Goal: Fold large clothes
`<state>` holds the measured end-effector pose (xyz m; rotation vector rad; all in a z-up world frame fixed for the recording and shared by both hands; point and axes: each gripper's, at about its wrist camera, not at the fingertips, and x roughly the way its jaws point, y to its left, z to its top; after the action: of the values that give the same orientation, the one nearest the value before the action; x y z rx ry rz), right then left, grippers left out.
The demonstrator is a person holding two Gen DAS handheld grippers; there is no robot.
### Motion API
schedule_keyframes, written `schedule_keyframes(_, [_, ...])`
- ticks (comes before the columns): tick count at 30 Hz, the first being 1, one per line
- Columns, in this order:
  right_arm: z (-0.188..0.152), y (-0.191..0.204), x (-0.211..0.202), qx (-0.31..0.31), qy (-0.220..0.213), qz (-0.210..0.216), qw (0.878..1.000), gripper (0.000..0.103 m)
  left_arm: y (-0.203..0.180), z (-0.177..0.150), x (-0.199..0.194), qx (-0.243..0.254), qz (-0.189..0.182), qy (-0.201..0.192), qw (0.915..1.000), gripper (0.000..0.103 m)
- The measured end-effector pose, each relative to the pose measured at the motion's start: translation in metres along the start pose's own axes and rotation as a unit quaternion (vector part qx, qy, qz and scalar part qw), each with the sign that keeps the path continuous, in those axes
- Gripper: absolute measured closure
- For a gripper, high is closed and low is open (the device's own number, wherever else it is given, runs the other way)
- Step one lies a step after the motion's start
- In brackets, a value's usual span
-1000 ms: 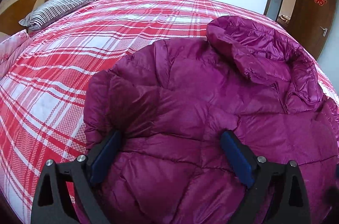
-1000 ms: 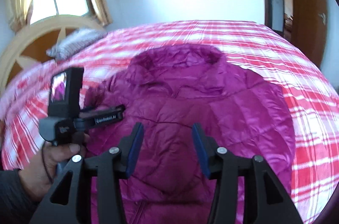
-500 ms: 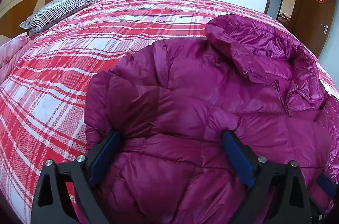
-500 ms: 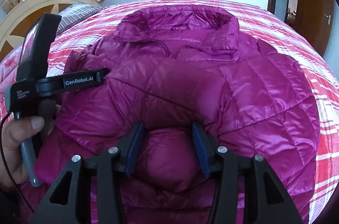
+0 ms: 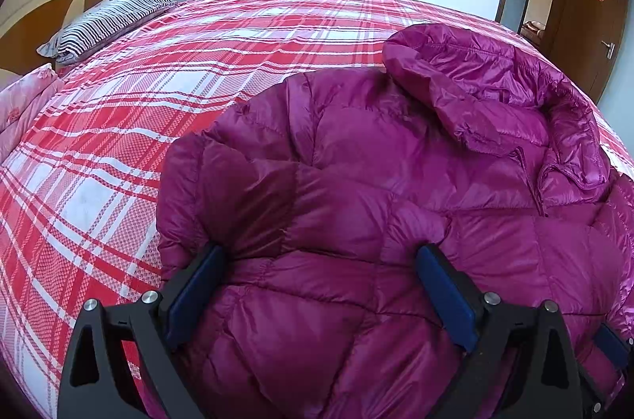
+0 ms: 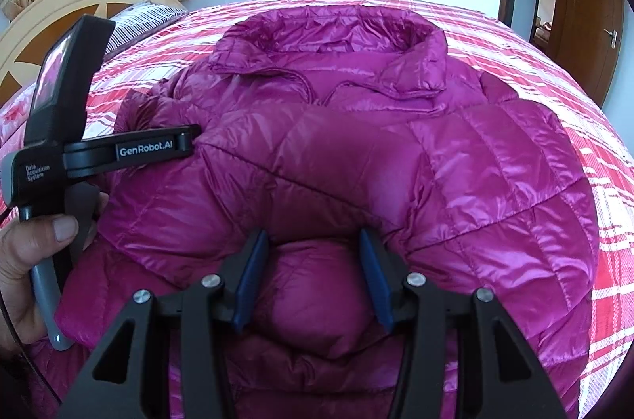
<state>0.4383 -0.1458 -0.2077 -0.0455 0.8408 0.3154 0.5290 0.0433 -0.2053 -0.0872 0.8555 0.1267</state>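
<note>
Puffing between both wide-open grippers, left gripper [image 5: 317, 284] and right gripper [image 6: 311, 274], the magenta down jacket [image 6: 356, 161] looks light, slippery, squashy; pinch a quilted seam near its hem.

Jacket [image 6: 356, 157] lies flat on bed [image 5: 166, 70], collar [image 6: 329, 35] at far end, sleeves folded in over the body. Pillow [image 5: 107, 19] far left by headboard [image 6: 79, 7]. Door [image 5: 586, 15] far right behind bed. L gripper [image 5: 317, 284] over jacket's left part, R gripper [image 6: 311, 276] over near-centre bulge.
</note>
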Motion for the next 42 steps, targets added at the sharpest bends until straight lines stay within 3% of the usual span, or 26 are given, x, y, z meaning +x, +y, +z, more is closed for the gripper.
schedule_keyframes(12, [-0.002,-0.005,-0.002,0.010,-0.005,0.011,1.000,0.051,0.000,0.000,-0.002,0.000,0.002,0.000,1.0000,0.004])
schedule_keyframes(16, [-0.002,-0.005,-0.002,0.010,-0.006,0.012,1.000,0.051,0.001,0.000,-0.025,-0.003,0.019,-0.014,0.9997,0.004])
schedule_keyframes(22, [-0.002,-0.004,-0.003,0.010,-0.007,0.012,1.000,0.051,-0.027,0.010,-0.069,0.026,-0.040,-0.060,0.9970,0.004])
schedule_keyframes(24, [-0.002,-0.004,-0.003,0.012,-0.008,0.014,1.000,0.051,-0.044,0.008,-0.068,0.053,-0.058,-0.058,0.9952,0.004])
schedule_keyframes(28, [-0.002,-0.004,-0.005,0.013,-0.009,0.017,1.000,0.051,-0.057,-0.011,-0.036,0.103,-0.019,-0.030,0.9941,0.004])
schedule_keyframes(31, [0.000,-0.009,-0.007,0.021,-0.009,0.036,0.999,0.051,-0.047,-0.014,-0.028,0.075,-0.051,-0.015,0.9958,0.004])
schedule_keyframes(34, [0.004,-0.018,-0.012,0.015,0.001,0.077,0.997,0.048,-0.045,-0.015,-0.026,0.071,-0.053,-0.016,0.9959,0.004])
schedule_keyframes(38, [0.033,-0.036,-0.035,-0.006,-0.011,0.115,0.993,0.042,-0.041,-0.017,-0.023,0.060,-0.064,-0.018,0.9960,0.004])
schedule_keyframes(40, [0.062,-0.043,-0.046,-0.029,-0.036,0.101,0.994,0.040,-0.041,-0.018,-0.023,0.055,-0.068,-0.018,0.9960,0.004])
schedule_keyframes(42, [0.097,-0.047,-0.043,-0.062,-0.045,0.085,0.993,0.029,-0.040,-0.019,-0.023,0.050,-0.072,-0.019,0.9960,0.004])
